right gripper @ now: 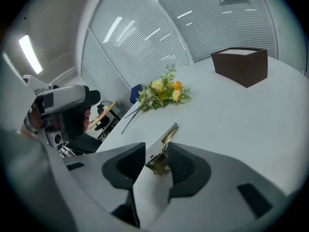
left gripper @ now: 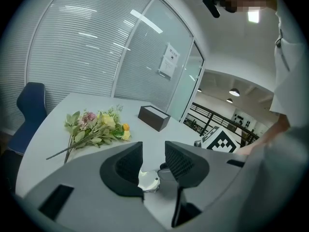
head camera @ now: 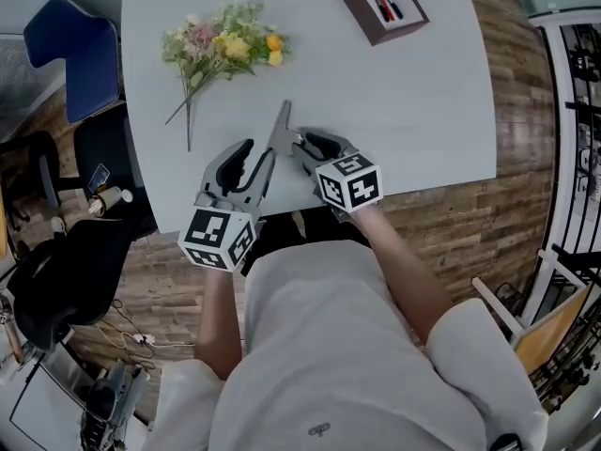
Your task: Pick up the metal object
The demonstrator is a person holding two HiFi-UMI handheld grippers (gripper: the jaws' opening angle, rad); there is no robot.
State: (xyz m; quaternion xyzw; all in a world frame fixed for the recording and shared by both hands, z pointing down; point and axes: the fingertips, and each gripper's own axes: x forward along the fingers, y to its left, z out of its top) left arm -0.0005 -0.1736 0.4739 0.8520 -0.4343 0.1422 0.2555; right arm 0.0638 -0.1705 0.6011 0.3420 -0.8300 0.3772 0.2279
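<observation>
While the metal object (head camera: 282, 126) sits low on the white table (head camera: 427, 111), near the edge closest to the person, both tools are brought in on it from either side. Left gripper (head camera: 262, 153): jaws apart, with one shiny end of the piece showing low in the gap, close to one jaw; contact cannot be confirmed. Right gripper (head camera: 303, 143): jaws also apart; in its own view the piece looks like a folded, hinge-like plate, brassy at the base, rising at a tilt and lying against one jaw only, the other jaw well clear. Neither tool is clamped on it. Whether the object rests fully on the table or is propped by the jaw is not clear from any view. Bunch of flowers (head camera: 223, 45) and dark box (head camera: 378, 5) lie farther up the table, well apart from the work. Judgement: approach and alignment look done; the grasp itself is not yet made. Remaining: close one pair of jaws across the plate, check the hold, lift clear. Thin metal on a smooth top may slide or tip as the jaws close.
</observation>
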